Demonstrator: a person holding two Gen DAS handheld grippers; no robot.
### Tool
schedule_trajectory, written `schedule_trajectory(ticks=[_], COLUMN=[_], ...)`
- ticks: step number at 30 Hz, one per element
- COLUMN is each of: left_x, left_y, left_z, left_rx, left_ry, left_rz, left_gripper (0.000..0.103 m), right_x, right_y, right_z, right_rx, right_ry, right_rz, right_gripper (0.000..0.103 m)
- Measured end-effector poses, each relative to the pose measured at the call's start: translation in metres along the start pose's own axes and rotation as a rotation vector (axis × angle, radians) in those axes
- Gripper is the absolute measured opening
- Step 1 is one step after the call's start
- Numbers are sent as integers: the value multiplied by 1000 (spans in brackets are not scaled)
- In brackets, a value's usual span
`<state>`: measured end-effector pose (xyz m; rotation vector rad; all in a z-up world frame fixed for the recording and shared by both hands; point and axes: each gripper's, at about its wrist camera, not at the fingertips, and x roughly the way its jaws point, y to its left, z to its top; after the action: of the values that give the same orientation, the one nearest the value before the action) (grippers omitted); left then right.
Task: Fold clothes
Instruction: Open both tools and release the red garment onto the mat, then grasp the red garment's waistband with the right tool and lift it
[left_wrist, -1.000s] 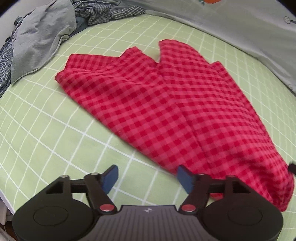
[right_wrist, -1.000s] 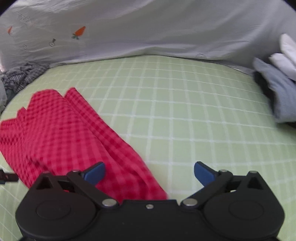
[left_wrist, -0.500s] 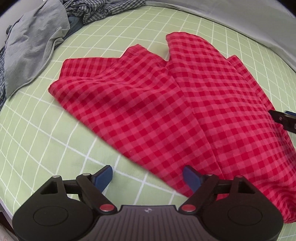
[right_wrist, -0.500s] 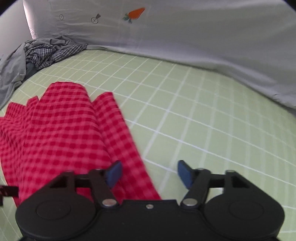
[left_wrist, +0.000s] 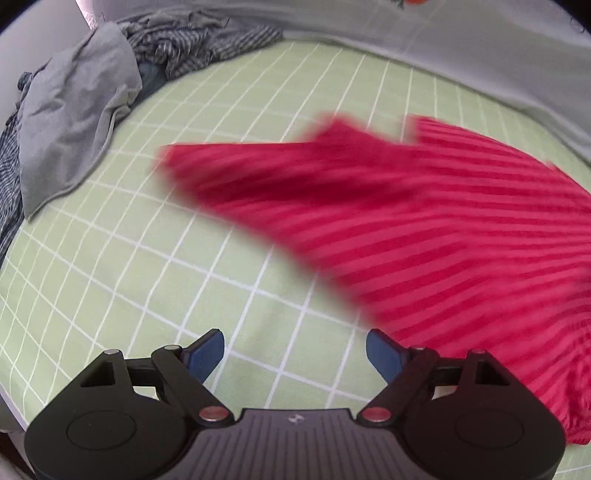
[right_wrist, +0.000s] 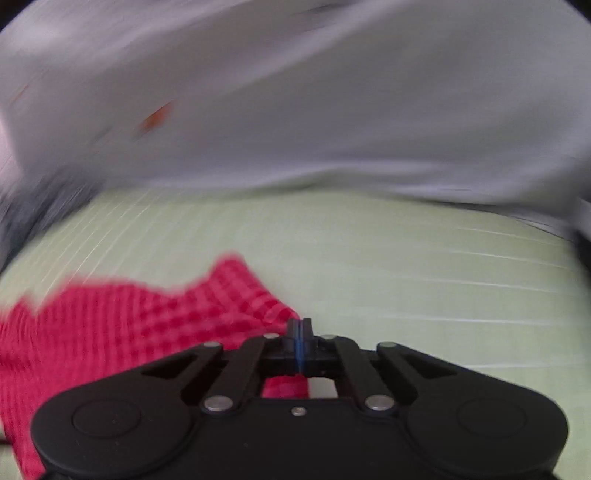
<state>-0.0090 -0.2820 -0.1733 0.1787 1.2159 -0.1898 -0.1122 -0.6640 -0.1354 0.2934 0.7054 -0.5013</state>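
A red checked garment (left_wrist: 424, 229) lies spread on the green grid bedsheet (left_wrist: 147, 277), blurred by motion in the left wrist view. My left gripper (left_wrist: 295, 354) is open and empty, just above the sheet at the garment's near left edge. In the right wrist view the same garment (right_wrist: 122, 332) stretches to the left. My right gripper (right_wrist: 300, 328) is shut on the garment's edge, with red cloth showing between and under its jaws.
A grey garment (left_wrist: 74, 114) and a pile of dark checked clothes (left_wrist: 195, 48) lie at the sheet's far left. A pale grey cover with carrot prints (right_wrist: 295, 103) runs along the far side of the bed.
My right gripper has closed on the red garment's edge and swung, blurring its view. The garment has shifted right in the left wrist view. My left gripper stays open.
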Motion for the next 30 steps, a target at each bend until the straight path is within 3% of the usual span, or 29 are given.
schedule_trajectory(ticks=[3,4,6,7,8,16,18,24,30], left_x=[0,0,0,1,2,5,5,3,4], left_y=[-4,-6,-9,-12,-16,-40,-40,-30,-21], left_z=[-1,-1,-2,-4,-6,-9,-8,-8,-11], left_rx=[8,11,17,26,33,115,124,97,63], left_ry=[-2,-3,-2,6,11,30,27,25,28], left_rz=[-9,-12,-20,-28,-38,-85,-93,-87,-80], left_gripper=[85,85,85,85,85,85,85,85,85], right_x=[-5,-8,-16,-20,-27,-64,-69,-65,-43], right_y=[-62,-74,-95,-105,-108,-57,-31,47,80], right_z=[1,-2,-10,-14,-20,-63,-63,-62,-72], right_rx=[110,129,163,180,182,185,174,-33,-177], right_ry=[-4,7,29,40,38,64,49,35,107], right_rz=[-212,-245,-293,-316,-318,-187,-116,81,84], right_gripper=[2,5,20,38,48,53,60,73,81])
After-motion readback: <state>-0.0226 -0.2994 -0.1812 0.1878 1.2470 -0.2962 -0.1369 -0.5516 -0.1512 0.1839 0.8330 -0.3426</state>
